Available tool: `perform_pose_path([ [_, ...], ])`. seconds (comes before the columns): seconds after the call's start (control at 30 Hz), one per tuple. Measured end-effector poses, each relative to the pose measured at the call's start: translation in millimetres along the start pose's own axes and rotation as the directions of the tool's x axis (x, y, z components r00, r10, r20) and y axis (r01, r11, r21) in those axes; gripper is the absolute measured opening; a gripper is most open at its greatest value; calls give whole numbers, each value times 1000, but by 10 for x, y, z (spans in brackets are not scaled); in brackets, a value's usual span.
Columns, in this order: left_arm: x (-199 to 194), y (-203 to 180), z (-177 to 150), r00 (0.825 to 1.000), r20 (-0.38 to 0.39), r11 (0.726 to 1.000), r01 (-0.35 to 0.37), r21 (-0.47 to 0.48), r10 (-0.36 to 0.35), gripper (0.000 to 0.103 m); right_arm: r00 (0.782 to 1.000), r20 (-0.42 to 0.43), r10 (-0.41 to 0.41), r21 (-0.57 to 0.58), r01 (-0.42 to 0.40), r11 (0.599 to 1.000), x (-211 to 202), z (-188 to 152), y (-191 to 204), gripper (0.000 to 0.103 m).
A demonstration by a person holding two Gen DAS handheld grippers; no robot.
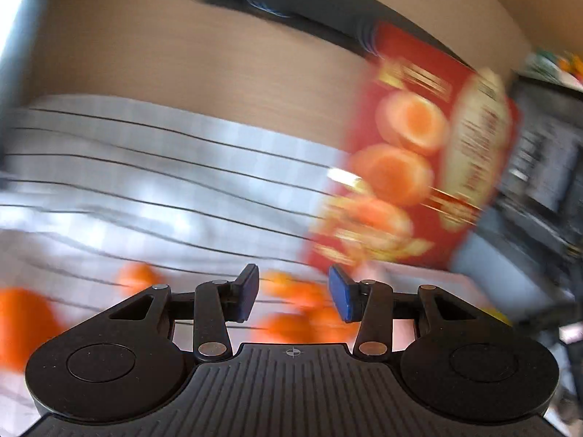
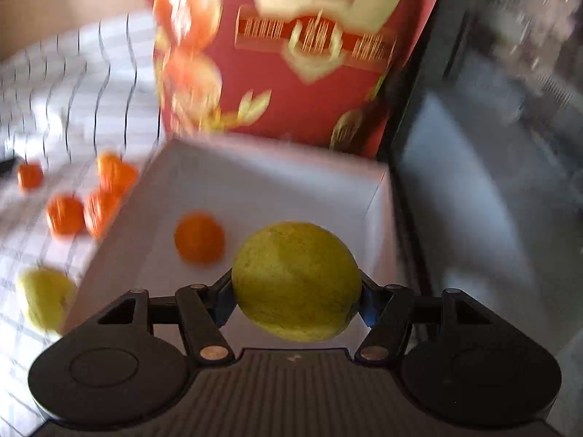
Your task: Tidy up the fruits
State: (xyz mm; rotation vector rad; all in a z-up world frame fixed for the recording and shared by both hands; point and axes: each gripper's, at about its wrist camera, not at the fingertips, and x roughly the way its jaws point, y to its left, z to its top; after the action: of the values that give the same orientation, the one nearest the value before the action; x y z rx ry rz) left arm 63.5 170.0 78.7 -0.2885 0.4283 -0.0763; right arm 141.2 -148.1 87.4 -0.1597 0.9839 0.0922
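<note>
Our right gripper [image 2: 297, 291] squeezes a round yellow-green fruit [image 2: 297, 280] at the picture's middle, above the white box [image 2: 255, 182]; our left gripper [image 1: 293, 296] is open and empty.

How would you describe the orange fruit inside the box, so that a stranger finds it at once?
Find the white box below the red lid. One small orange fruit lies alone on its floor; the other oranges sit outside on the checked cloth.

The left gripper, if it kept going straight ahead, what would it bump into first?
Probably the small oranges bunched on the checked cloth, right past the empty, open left gripper. The picture is blurry, so how far off they are is unclear.
</note>
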Motion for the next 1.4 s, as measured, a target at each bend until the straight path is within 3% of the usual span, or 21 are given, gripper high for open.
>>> perform_pose_path([
  [0.1, -169, 476, -56, 992, 59, 989, -104, -101, 110, 47, 999, -41, -11, -27, 10, 1000, 139, -102, 51, 65],
  [0.17, -292, 724, -105, 978, 109, 979, -166, -115, 179, 47, 998, -56, -16, -42, 14, 999, 200, -122, 84, 65],
  [0.23, -420, 881, -177, 945, 189, 963, -251, -103, 267, 47, 997, -76, -17, -64, 12, 998, 237, -130, 141, 65],
  [0.27, -487, 982, -233, 924, 229, 951, -284, -126, 306, 47, 997, -82, -14, -72, 9, 997, 243, -130, 172, 68],
  [0.3, -541, 1105, -278, 913, 246, 942, -289, -171, 325, 47, 997, -75, -23, -75, 17, 997, 232, -128, 196, 69],
  [0.4, -610, 1469, -284, 923, 197, 902, -248, -352, 330, 47, 997, -45, -55, -95, 51, 994, 153, -113, 267, 70],
  [0.5, -603, 1576, -306, 924, 173, 883, -253, -395, 342, 47, 997, 17, -80, -106, 81, 991, -12, -100, 336, 72],
  [0.57, -535, 1496, -300, 933, 162, 897, -246, -367, 323, 47, 995, 73, -72, -97, 79, 992, -175, -110, 367, 75],
  [0.67, -506, 1297, -302, 931, 187, 922, -250, -296, 313, 47, 986, 162, -38, -93, 54, 994, -409, -81, 460, 76],
  [0.77, -521, 1129, -303, 939, 215, 950, -221, -223, 269, 47, 974, 217, 58, -137, -29, 990, -607, -21, 647, 79],
  [0.9, -280, 910, -133, 985, 119, 982, -103, -155, 122, 47, 962, 208, 175, -183, -137, 973, -776, 38, 939, 80],
  [0.97, 1, 852, 4, 996, -6, 985, -93, -143, 94, 47, 958, 193, 214, -194, -177, 965, -798, 19, 1028, 80],
  [1.03, 260, 785, 93, 989, -93, 986, -125, -114, 115, 47, 957, 181, 228, -215, -188, 958, -809, -43, 1120, 80],
  [1.17, 677, 625, 151, 953, -158, 965, -261, 12, 260, 47, 958, 158, 241, -244, -198, 949, -798, -165, 1217, 80],
  [1.3, 926, 587, 109, 941, -219, 965, -261, 15, 258, 48, 954, 152, 259, -246, -217, 945, -845, -230, 1161, 80],
  [1.4, 1044, 610, 116, 935, -223, 960, -280, 18, 277, 53, 952, 168, 254, -255, -207, 944, -891, -243, 1132, 80],
])
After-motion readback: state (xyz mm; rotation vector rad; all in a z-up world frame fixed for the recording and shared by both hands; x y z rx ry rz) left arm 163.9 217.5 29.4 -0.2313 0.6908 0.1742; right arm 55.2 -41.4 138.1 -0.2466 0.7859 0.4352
